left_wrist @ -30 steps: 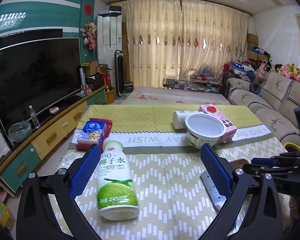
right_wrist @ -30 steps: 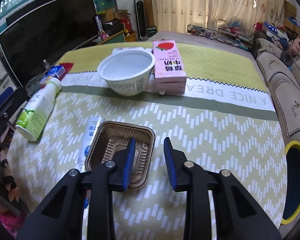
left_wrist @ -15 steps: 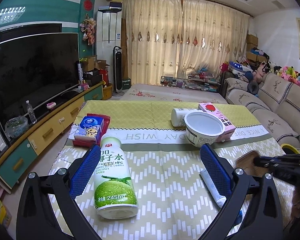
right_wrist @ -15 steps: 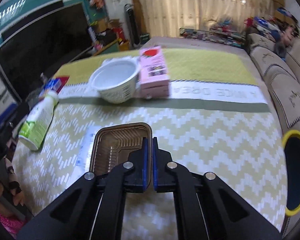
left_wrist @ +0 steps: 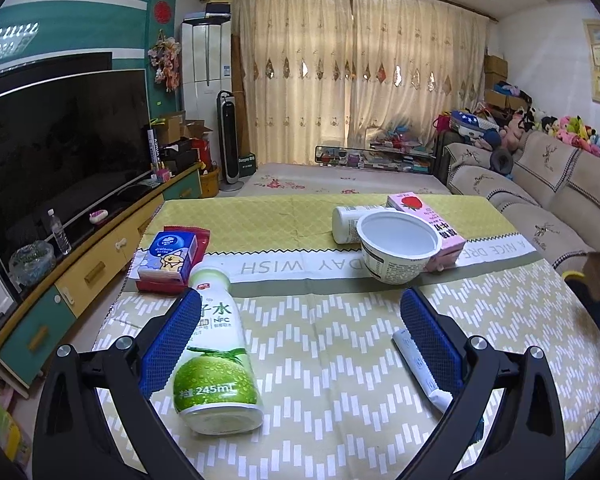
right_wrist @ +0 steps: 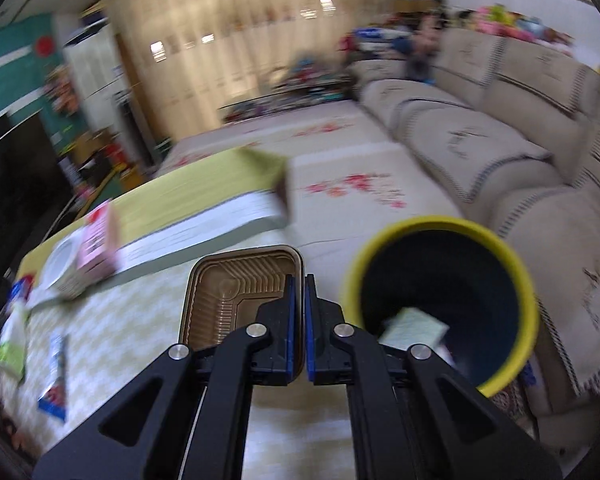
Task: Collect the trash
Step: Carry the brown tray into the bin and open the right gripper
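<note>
Gripping the brown plastic tray (right_wrist: 240, 292) by its right rim, the right gripper (right_wrist: 299, 304) has its blue pads pinched tight on the edge, with the tray lifted clear of the bench (right_wrist: 140, 320). Just to the right of it is the yellow-rimmed trash bin (right_wrist: 440, 228), dark inside, with a pale bit of paper or packaging already lying at the bottom. That whole view is pretty motion-blurred, so the far stuff is mush.

Meanwhile the left gripper (left_wrist: 300, 340) sits with its jaws spread wide and nothing held. The green coconut water bottle (left_wrist: 214, 360) lies on its side on the zigzag cloth, right against the inside of the left finger. A white tube (left_wrist: 416, 368) lies near the right finger, partly hidden behind it. Farther back on the bench there's a white paper bowl (left_wrist: 398, 252) with a pink strawberry milk carton (left_wrist: 424, 220) touching it on the right and a small white bottle (left_wrist: 344, 224) lying behind it. Over on the far left sits a blue tissue pack (left_wrist: 168, 256) on top of a red wrapper (left_wrist: 200, 240).
</note>
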